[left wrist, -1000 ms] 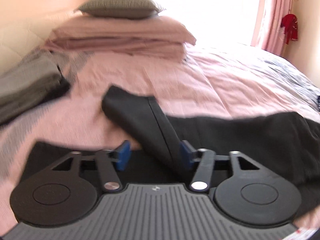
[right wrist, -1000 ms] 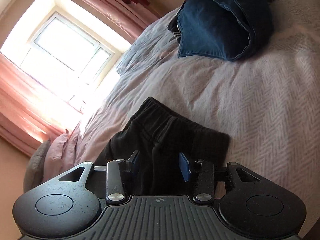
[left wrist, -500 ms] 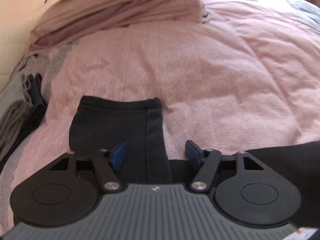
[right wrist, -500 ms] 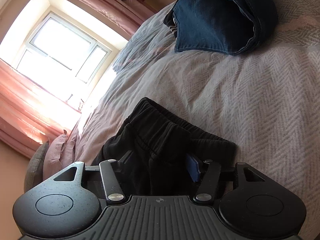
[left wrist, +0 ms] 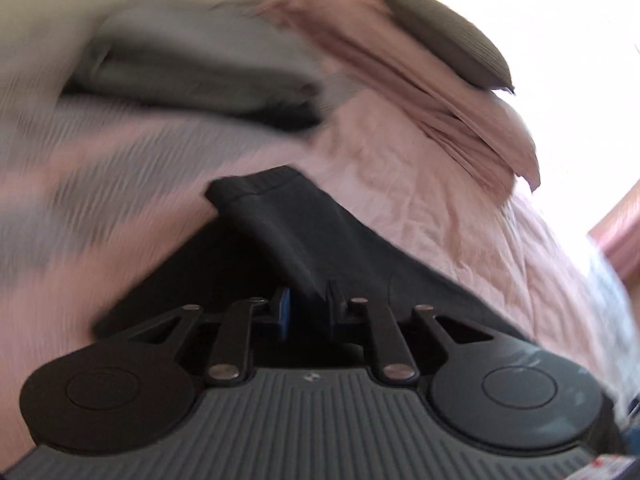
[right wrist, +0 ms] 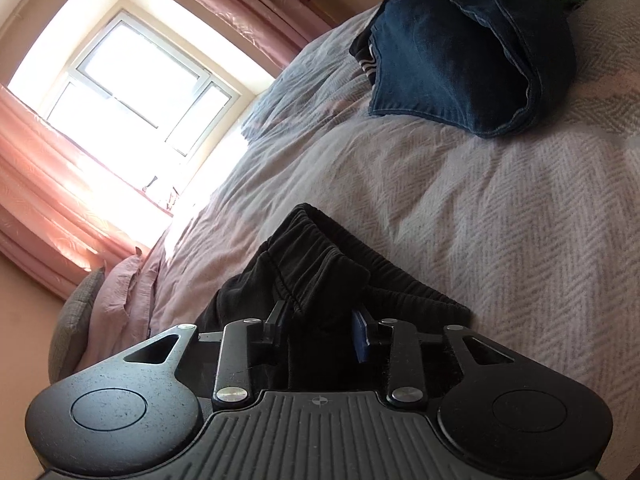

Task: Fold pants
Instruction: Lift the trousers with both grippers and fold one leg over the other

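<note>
while bed (right wrist: 500, 216) bears pants (left wrist: 304, 232), my left gripper (left wrist: 308, 304) pinches leg; right gripper (right wrist: 320, 320) clamps waistband.

The left gripper (left wrist: 308, 306) and right gripper (right wrist: 320, 328) are each clamped on cloth.

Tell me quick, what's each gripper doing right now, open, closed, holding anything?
Left gripper: closed on the leg end of the black pants.
Right gripper: closed on the black pants' bunched waistband.
</note>
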Demonstrator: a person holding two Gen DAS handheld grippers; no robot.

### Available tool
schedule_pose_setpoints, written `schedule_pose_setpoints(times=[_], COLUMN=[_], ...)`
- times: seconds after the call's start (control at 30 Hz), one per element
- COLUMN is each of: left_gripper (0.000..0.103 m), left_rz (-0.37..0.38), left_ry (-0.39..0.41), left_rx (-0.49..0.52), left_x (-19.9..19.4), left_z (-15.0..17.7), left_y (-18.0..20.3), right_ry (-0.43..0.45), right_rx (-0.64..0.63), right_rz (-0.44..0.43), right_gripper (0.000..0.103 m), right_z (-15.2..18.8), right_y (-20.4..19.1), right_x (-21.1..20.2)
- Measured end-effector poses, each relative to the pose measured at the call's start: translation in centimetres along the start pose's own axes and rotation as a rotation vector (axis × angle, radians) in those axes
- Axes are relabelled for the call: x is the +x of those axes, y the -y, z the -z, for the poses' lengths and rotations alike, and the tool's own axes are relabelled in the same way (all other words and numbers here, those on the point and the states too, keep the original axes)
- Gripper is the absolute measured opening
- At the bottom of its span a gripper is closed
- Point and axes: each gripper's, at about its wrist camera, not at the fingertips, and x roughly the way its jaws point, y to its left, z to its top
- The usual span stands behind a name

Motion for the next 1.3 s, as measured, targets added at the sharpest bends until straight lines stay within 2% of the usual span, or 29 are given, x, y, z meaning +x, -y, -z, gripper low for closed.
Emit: schedule_pose_setpoints(times=[0.07, 0.1, 0.17, 0.23, 0.33, 0.37, 0.4, 0.47, 0.53, 0.6, 0.77, 0.87, 0.93, 0.97, 1.03, 1.07, 1.17, 1.23, 1.3], left_gripper=[0.012, 0.012, 0.013, 0.014, 0.012, 0.003, 0.003, 0.003, 0.002, 0.002, 0.003, 0.003, 0.003, 0.003, 0.003, 0.003, 0.003, 0.007, 0.007], left_rz=[0.084, 0.115, 0.15, 0.154, 0.123, 0.106, 0.095, 0.069, 0.055, 0.058, 0.148, 0.174, 0.128, 0.082, 0.02, 0.037, 0.093, 0.119, 0.125], left_ry=[-0.017, -0.008, 0.006, 0.011, 0.015, 0.014, 0.011, 0.008, 0.015, 0.032, 0.112, 0.163, 0.12, 0.082, -0.011, -0.019, 0.033, 0.029, 0.016], left_rx=[-0.127, -0.174, -0.228, -0.247, -0.22, -0.202, -0.177, -0.124, -0.062, -0.003, 0.084, 0.118, 0.129, 0.132, 0.07, 0.016, -0.072, -0.101, -0.131], left_x=[0.3, 0.4, 0.6, 1.0, 1.8, 2.0, 2.2, 2.4, 2.2, 1.5, -3.2, -6.1, -5.8, -4.9, -2.7, -2.2, -2.7, -2.6, -2.2], left_z=[1.1, 1.4, 1.3, 1.0, 0.3, 0.1, -0.1, -0.6, -1.0, -1.8, -3.8, -2.9, -1.1, 0.1, 2.3, 3.2, 3.8, 3.5, 3.2], left_y=[-2.2, -2.8, -3.2, -3.1, -2.8, -2.5, -2.1, -1.3, -0.4, 0.5, 2.3, 1.4, -0.1, -1.1, -3.5, -4.7, -5.7, -5.9, -6.3], right_ry=[-0.005, -0.001, -0.009, -0.009, -0.006, -0.007, -0.006, -0.002, -0.004, 0.006, 0.053, 0.069, 0.05, 0.028, -0.049, -0.072, -0.047, -0.042, -0.045], right_rx=[0.051, 0.067, 0.096, 0.11, 0.117, 0.109, 0.096, 0.055, 0.027, 0.001, 0.023, 0.065, 0.074, 0.071, 0.067, 0.065, 0.09, 0.047, 0.016], right_rz=[-0.013, -0.019, -0.02, -0.025, -0.038, -0.038, -0.032, -0.007, 0.002, -0.007, -0.11, -0.136, -0.105, -0.065, 0.049, 0.093, 0.066, 0.076, 0.087], right_gripper=[0.042, 0.042, 0.043, 0.043, 0.043, 0.043, 0.042, 0.027, 0.024, 0.022, 0.017, 0.017, 0.017, 0.017, 0.018, 0.017, 0.018, 0.018, 0.018], right_z=[0.3, 0.4, 0.4, 0.3, 0.1, 0.0, 0.0, -0.1, -0.3, -0.7, -3.1, -3.9, -3.3, -2.5, -0.8, -0.1, 0.2, -0.4, -0.7], right_y=[0.4, 0.6, 0.8, 0.9, 1.0, 0.9, 0.9, 0.6, 0.2, -0.6, -2.5, -2.2, -1.0, -0.2, 2.0, 2.9, 3.5, 2.2, 1.5], right_x=[0.2, 0.3, 0.4, 0.4, 0.3, 0.3, 0.3, 0.3, 0.2, -0.4, -3.3, -5.3, -5.5, -5.2, -3.5, -2.8, -2.9, -3.2, -3.3])
